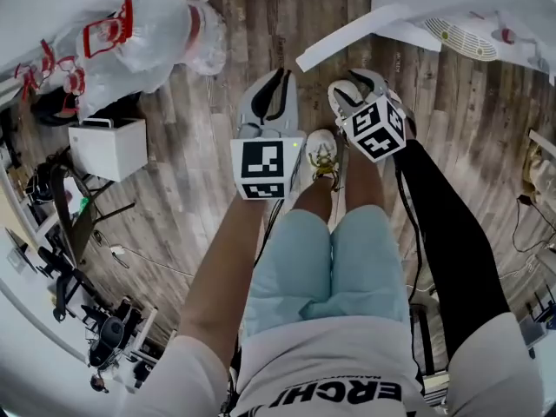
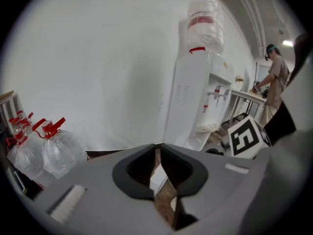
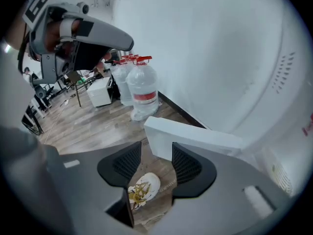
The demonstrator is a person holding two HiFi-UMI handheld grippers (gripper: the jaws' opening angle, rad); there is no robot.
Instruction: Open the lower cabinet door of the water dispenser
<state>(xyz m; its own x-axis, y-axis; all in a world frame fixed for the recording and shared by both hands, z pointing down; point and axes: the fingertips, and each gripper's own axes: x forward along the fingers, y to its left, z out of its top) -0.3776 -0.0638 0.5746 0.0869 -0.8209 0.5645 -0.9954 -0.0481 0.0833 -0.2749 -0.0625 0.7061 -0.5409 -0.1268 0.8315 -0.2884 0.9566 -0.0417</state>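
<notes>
Lower cabinet door, a flat white panel (image 3: 195, 140), is being met edge-on just ahead of the right gripper (image 3: 156, 156), its jaws held apart and empty; the left gripper (image 2: 157, 161), clenched on nothing, is being held farther off.

Open cabinet door (image 3: 190, 140) juts across just in front of right gripper (image 3: 155, 155) jaws, blocks way fwd. Dispenser body (image 3: 288, 97) closes the right side. Wood floor (image 1: 200, 120) to the left is free; water bottles (image 1: 156, 37) & white box (image 1: 109, 148) stand well apart there.
</notes>
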